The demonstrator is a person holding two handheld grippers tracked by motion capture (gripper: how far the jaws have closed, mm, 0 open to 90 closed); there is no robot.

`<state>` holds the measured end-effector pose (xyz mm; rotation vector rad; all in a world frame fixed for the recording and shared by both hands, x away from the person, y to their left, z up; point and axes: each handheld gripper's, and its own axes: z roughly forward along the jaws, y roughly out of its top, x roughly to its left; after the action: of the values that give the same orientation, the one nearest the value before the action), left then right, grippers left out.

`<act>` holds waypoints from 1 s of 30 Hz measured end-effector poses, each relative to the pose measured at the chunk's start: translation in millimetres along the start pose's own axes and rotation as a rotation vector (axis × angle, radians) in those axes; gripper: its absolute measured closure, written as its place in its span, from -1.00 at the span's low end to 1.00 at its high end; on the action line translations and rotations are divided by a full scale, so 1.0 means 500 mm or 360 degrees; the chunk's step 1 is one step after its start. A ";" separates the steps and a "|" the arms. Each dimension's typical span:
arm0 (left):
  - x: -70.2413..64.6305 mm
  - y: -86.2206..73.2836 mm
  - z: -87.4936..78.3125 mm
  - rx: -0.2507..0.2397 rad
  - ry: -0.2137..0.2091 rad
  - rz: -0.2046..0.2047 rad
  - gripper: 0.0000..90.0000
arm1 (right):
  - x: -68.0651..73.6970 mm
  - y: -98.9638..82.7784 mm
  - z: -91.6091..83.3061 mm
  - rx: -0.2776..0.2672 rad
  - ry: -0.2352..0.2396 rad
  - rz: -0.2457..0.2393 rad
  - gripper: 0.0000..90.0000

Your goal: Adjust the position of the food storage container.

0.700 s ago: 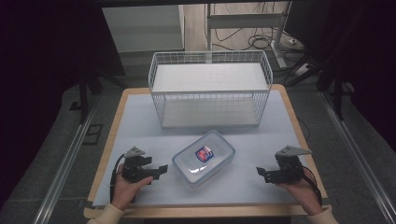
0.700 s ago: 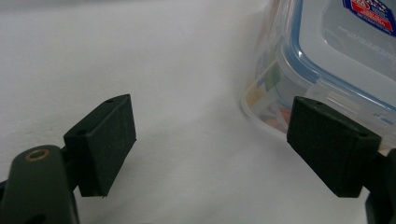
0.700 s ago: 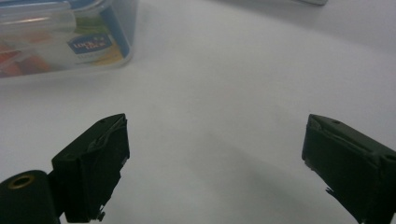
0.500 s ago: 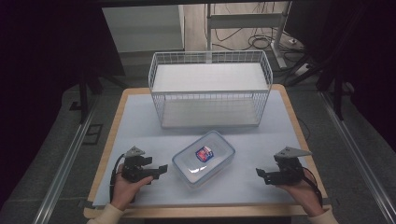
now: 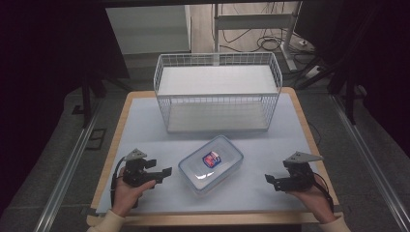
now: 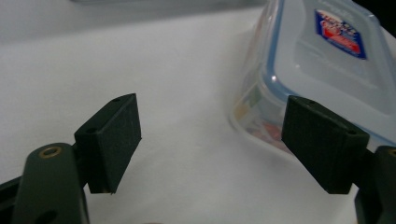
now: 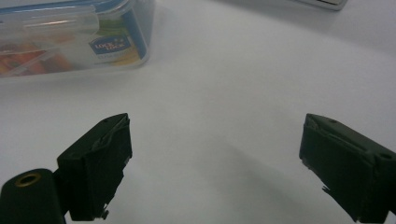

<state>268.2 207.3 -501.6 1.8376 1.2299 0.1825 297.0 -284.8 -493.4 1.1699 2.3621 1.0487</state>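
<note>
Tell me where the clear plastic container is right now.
In the high view the clear plastic container lies lid-on on the white mat, in front of the wire basket, between the left gripper and right gripper.

Looking along our right gripper, we see its two black jaws rising from the bottom corners, standing wide apart with nothing between them but bare white surface. At the upper left lies a clear plastic container with a blue-edged lid; a printed label sits on its near wall, and orange and yellow colours show through the side. It rests on the surface well apart from our jaws. At the top right edge a pale object just shows, too cropped to tell.
</note>
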 end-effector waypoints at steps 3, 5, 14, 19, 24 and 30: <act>-0.011 0.011 -0.014 -0.0041 -0.0001 0.0023 -0.58 | 0.000 -0.001 -0.003 0.0002 -0.0001 0.0006 -0.76; -0.016 0.017 -0.021 -0.0062 -0.0015 0.0021 -0.57 | -0.001 -0.001 -0.004 0.0001 -0.0006 0.0009 -0.76; -0.068 0.044 -0.033 -0.0045 -0.0090 0.0102 -0.44 | -0.004 -0.001 -0.004 -0.0007 -0.0010 0.0017 -0.75; -0.109 0.054 -0.023 -0.0014 -0.0144 0.0169 -0.45 | -0.001 0.000 -0.005 -0.0009 -0.0002 0.0023 -0.75; -0.142 0.060 -0.007 0.0019 -0.0186 0.0216 -0.41 | 0.000 0.001 -0.005 -0.0007 0.0003 0.0029 -0.74; -0.174 0.066 0.017 0.0047 -0.0223 0.0293 -0.04 | 0.001 0.001 -0.003 -0.0002 0.0006 0.0017 -0.74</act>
<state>252.0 129.0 -453.4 1.9547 0.9723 0.1354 296.0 -284.9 -492.2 1.1823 2.3605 1.0563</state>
